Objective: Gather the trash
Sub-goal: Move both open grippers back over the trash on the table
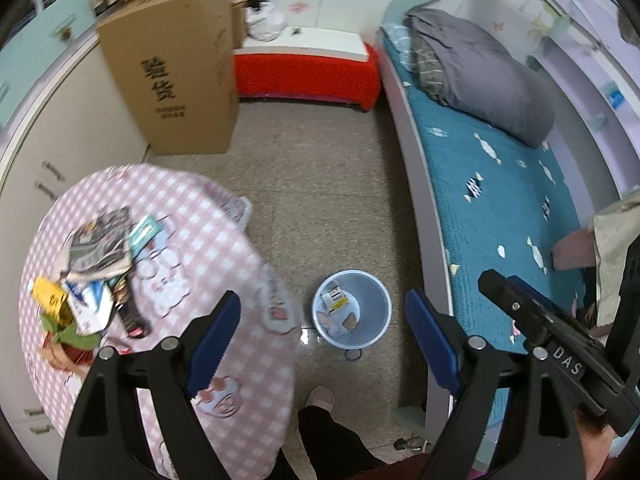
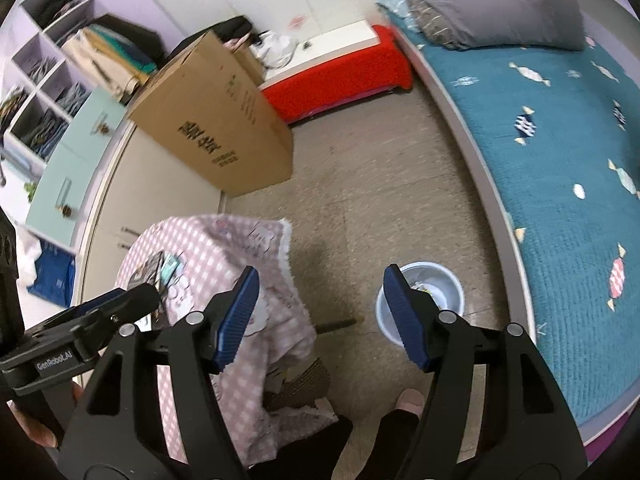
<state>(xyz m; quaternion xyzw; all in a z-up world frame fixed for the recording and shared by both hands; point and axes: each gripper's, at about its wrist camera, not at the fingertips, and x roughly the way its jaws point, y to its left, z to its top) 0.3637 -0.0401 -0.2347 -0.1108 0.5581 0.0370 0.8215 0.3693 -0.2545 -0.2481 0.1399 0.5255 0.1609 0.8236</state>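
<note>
A pile of trash (image 1: 90,280), with crumpled newspaper, a yellow packet, cartons and wrappers, lies on the left side of a small table with a pink checked cloth (image 1: 208,264). A pale blue waste bin (image 1: 352,308) stands on the floor between table and bed and holds a few pieces of trash; it also shows in the right wrist view (image 2: 440,292). My left gripper (image 1: 324,340) is open and empty, high above the table edge and bin. My right gripper (image 2: 320,316) is open and empty, above the floor between table and bin.
A large cardboard box (image 1: 176,68) stands by the cabinets at left. A bed with a teal cover (image 1: 500,208) and grey bedding runs along the right. A red-covered bench (image 1: 308,76) is at the back. The person's foot (image 1: 320,398) is on the floor below.
</note>
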